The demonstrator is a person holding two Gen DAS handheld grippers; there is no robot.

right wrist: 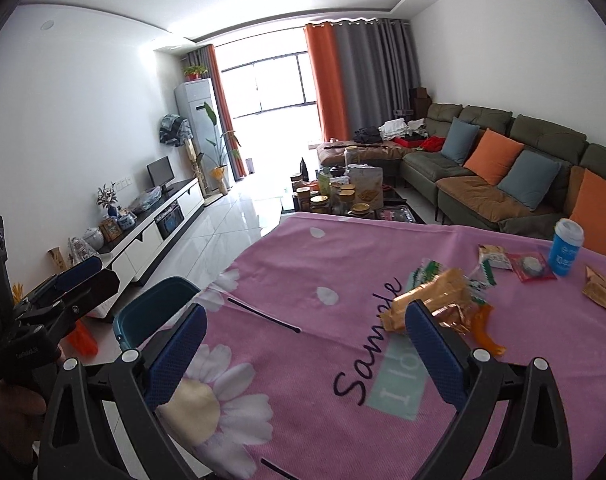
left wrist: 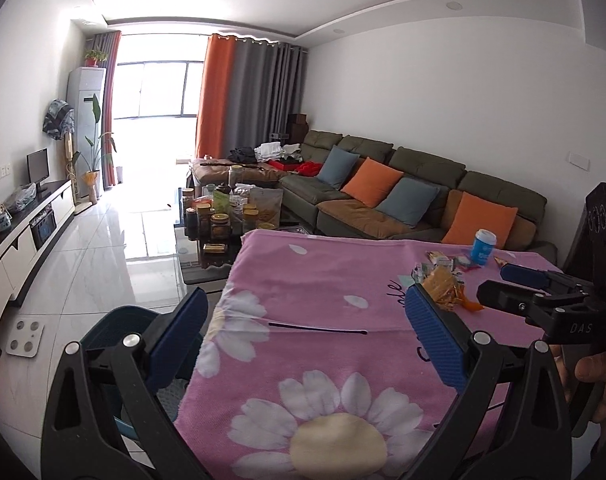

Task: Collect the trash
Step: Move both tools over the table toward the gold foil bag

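both tools are held above a table draped in a pink floral cloth. the right gripper has its jaws spread wide with nothing between them; the left gripper is likewise spread and empty.

location of trash: a crumpled gold wrapper lies on the cloth just beyond the right gripper's right fingertip, on top of green-and-white packets and beside an orange scrap. farther back sit a small beige packet, a red packet and a blue cup with a white lid, upright. another gold packet lies at the right edge. a teal bin stands on the floor off the table's left edge.

judged step: approach and grasp of the crumpled gold wrapper.

procedure:
1. shift the right gripper to the right until the wrapper sits between the fingers, not outside them.
2. lower until the pads bracket the crumpled bulk clear of the cloth; pinching the cloth would drag everything.
3. close across the narrow dimension.

orientation: the wrapper's long axis appears to run from lower left to upper right in the right wrist view, upper end toward the cup. grip across this axis, near its middle.
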